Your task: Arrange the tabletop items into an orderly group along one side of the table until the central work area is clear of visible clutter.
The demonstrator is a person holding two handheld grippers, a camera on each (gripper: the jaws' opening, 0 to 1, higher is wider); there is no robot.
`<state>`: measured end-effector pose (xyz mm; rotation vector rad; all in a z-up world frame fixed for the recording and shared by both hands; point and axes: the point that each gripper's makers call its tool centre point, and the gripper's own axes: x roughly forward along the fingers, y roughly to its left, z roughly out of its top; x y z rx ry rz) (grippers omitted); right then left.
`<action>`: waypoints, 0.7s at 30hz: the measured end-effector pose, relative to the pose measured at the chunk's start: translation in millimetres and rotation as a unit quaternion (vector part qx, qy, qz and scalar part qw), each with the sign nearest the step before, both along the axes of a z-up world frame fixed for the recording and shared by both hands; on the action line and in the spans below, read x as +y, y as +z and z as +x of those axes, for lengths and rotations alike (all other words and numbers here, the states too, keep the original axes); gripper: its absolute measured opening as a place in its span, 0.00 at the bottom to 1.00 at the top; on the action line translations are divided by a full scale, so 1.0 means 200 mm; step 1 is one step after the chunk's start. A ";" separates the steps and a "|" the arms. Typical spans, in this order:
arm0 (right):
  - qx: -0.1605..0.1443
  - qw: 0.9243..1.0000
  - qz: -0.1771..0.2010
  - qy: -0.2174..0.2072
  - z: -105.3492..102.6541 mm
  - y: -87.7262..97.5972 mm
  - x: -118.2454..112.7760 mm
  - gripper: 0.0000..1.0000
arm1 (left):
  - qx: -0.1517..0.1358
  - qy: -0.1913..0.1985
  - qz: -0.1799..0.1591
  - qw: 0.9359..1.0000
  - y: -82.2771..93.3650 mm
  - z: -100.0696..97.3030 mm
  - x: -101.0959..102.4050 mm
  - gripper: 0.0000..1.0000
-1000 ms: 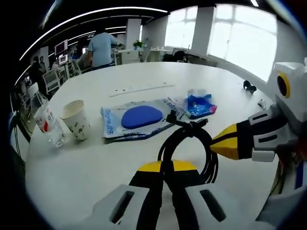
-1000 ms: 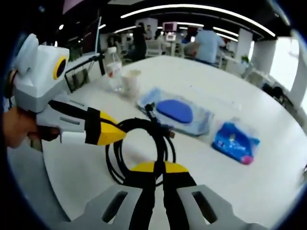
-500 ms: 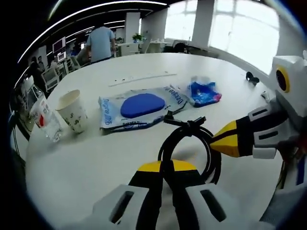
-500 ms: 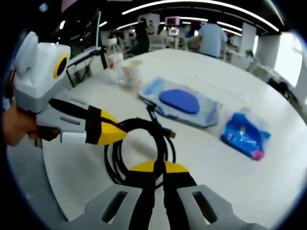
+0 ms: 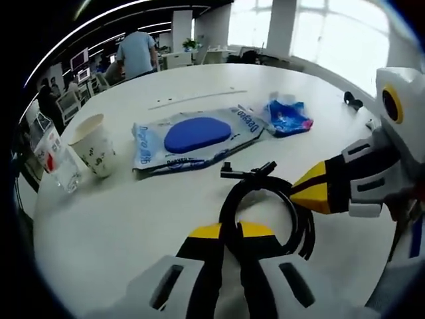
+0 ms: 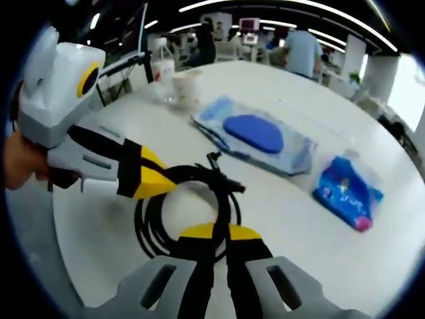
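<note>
While both grippers, left (image 5: 229, 229) and right (image 6: 214, 231), clamp coiled cable (image 6: 189, 206): light, springy; hold across bundled loops.

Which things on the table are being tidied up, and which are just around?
Being tidied: coiled black cable, gripped by the left gripper and right gripper; blue pouch; small blue packet; paper cup; water bottle.

Just around: chairs; person.
</note>
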<state>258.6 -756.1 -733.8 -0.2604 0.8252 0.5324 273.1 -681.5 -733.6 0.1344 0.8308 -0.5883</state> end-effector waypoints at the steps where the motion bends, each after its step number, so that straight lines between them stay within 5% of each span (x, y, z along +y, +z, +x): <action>1: 0.000 1.000 -0.001 0.003 0.00 0.00 0.00 0.02 | 0.001 0.001 0.000 1.000 0.00 0.00 0.00 0.06; 16: -0.027 0.998 -0.027 0.058 0.08 -0.03 -0.01 0.02 | 0.010 0.019 -0.012 1.000 -0.02 0.00 -0.01 0.10; 21: -0.021 0.999 -0.008 0.040 0.09 -0.03 -0.01 0.02 | 0.014 0.021 -0.012 1.000 -0.02 0.00 -0.01 0.10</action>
